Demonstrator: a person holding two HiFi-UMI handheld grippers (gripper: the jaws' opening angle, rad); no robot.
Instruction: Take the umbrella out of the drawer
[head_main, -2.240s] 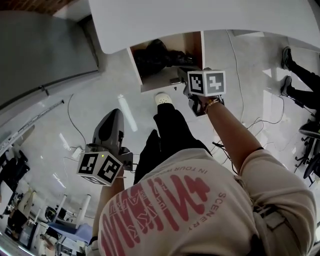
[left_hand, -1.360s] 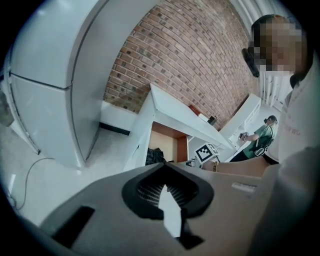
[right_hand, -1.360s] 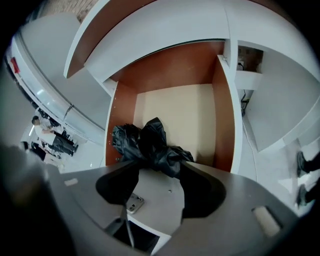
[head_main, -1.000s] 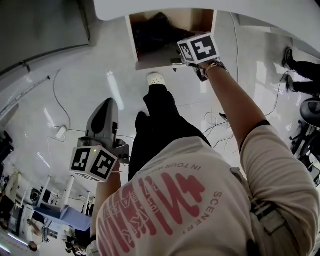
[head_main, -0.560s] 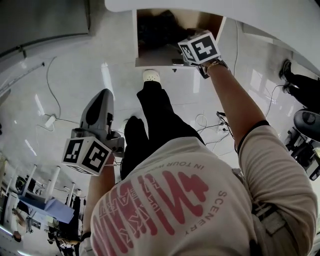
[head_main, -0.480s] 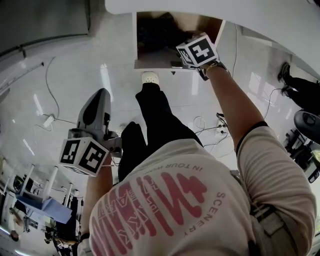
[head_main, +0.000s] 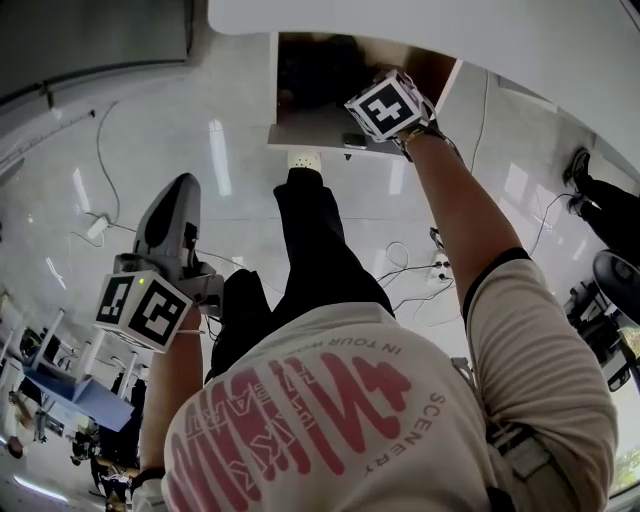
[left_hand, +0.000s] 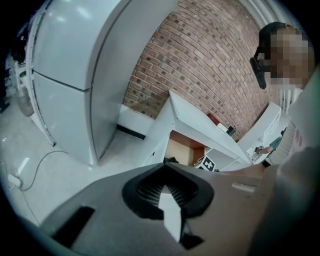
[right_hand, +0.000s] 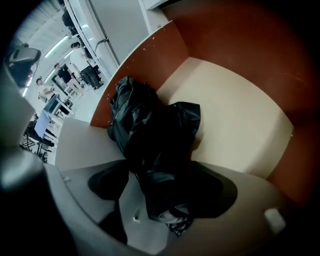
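Note:
The black folded umbrella (right_hand: 155, 145) lies crumpled in the open wooden drawer (right_hand: 235, 115), against its left wall. My right gripper (right_hand: 160, 192) points steeply down into the drawer. Its jaws are opening and straddle the umbrella's near end, and the pads stand off it. In the head view the drawer (head_main: 320, 130) sits under the white desk (head_main: 420, 30), with the umbrella (head_main: 315, 75) a dark mass inside. There the marker cube of the right gripper (head_main: 383, 105) covers its jaws. My left gripper (head_main: 172, 200) hangs at my side over the floor, shut and empty.
A tall white cabinet (left_hand: 75, 75) and a brick wall (left_hand: 210, 60) stand beyond the desk. Cables (head_main: 100, 215) trail over the white floor at left and below the drawer. My own leg and shoe (head_main: 303, 160) stand right in front of the drawer. Another person's legs (head_main: 600, 200) show at right.
The right gripper has sunk deeper into the drawer and rolled, its cube now turned cornerwise. The left gripper has drifted left and lower in the head view.

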